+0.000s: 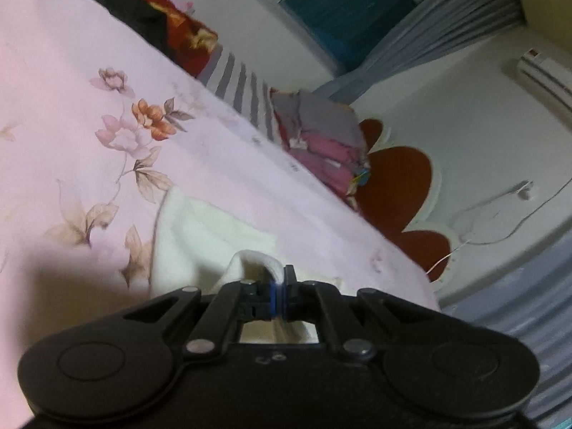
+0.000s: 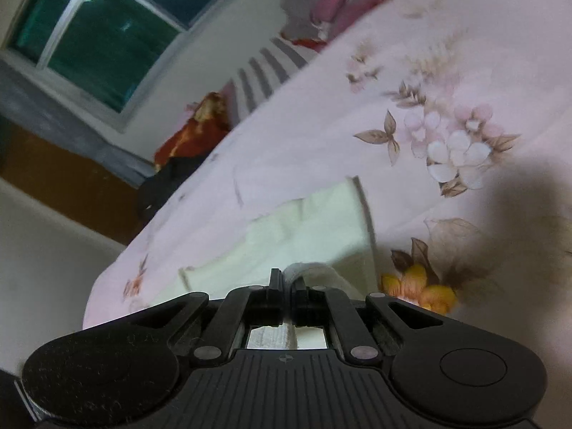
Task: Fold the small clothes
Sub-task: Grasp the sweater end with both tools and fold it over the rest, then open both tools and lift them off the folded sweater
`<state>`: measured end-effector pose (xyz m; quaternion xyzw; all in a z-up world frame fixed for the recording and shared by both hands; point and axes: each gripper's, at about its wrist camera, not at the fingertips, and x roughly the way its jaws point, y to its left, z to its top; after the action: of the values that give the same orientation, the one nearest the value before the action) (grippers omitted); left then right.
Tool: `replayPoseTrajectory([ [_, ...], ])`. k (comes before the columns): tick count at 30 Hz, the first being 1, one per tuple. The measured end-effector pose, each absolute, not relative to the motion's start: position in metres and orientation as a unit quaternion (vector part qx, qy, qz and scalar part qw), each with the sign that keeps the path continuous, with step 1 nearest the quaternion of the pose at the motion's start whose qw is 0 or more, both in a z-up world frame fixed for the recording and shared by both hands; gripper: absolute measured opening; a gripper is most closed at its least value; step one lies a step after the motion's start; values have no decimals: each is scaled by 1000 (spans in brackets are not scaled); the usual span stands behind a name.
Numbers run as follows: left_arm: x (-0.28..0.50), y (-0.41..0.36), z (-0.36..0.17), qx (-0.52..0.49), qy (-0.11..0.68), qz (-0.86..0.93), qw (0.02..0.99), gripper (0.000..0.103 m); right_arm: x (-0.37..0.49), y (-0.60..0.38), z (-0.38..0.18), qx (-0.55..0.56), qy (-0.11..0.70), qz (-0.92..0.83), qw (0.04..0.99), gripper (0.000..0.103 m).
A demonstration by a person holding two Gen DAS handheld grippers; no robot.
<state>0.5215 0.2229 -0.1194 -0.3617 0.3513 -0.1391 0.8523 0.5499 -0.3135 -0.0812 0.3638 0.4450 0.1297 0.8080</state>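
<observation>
White fleecy cloth, a small garment (image 1: 200, 228), lies on the pink floral bedsheet (image 1: 89, 35), and both grippers have a pinch of it. Left gripper (image 1: 280, 287): jaws clenched on a raised fold at the garment's near edge. Right gripper (image 2: 288, 295): jaws clamped on another lifted fold, the garment (image 2: 314, 221) spreading beyond it. Gripper bodies hide the garment's near part. Beyond the garment, a blurred stack of pink and grey folded clothes (image 1: 325, 139) sits at the bed's far edge.

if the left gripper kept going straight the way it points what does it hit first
The left gripper is shut on the white garment. Straight ahead, it would probably meet more of that garment, then the floral bedsheet; depth is unclear.
</observation>
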Motion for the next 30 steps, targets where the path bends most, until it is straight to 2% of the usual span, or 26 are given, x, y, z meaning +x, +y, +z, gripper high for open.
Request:
replayPoseTrajectory([
  [1,529,224,-125,-361,357,-132,851,17,558,-314,-87,369,439,142,807,4],
  [2,534,228,-126,-363,359,-125,851,40,564,-314,-90,369,437,149,807,23],
  [3,536,233,-128,-369,351,-125,851,53,567,-314,-89,359,431,144,815,72],
  [4,536,237,-127,-375,338,-126,854,65,565,-316,-85,340,409,128,837,84],
  [7,537,246,-120,-361,326,-130,864,64,561,-325,-76,328,371,136,858,85],
  [8,541,246,-119,-347,332,-133,867,60,560,-326,-75,319,366,140,863,83],
  [9,545,244,-119,-323,345,-137,870,58,561,-325,-75,300,364,144,870,75],
  [11,554,234,-120,-270,373,-146,876,50,565,-315,-78,262,382,148,874,68],
  [12,558,227,-120,-238,386,-152,878,49,567,-311,-81,247,388,150,875,64],
  [17,574,204,-127,-160,405,-164,885,42,574,-287,-94,184,418,148,877,55],
  [18,576,201,-128,-152,408,-162,885,39,577,-283,-99,172,425,148,876,51],
  [19,577,199,-130,-146,413,-161,885,31,579,-280,-103,161,432,149,875,48],
  [20,579,198,-132,-145,418,-159,883,21,582,-276,-107,150,438,149,874,40],
  [21,580,197,-135,-147,423,-157,880,16,583,-273,-110,139,443,149,873,29],
  [22,580,197,-137,-150,425,-154,879,8,584,-269,-112,126,447,147,873,22],
  [24,579,197,-139,-157,419,-151,881,4,583,-265,-113,110,444,149,877,2],
  [30,571,198,-127,-169,365,-149,904,3,575,-271,-96,108,389,142,904,2],
])
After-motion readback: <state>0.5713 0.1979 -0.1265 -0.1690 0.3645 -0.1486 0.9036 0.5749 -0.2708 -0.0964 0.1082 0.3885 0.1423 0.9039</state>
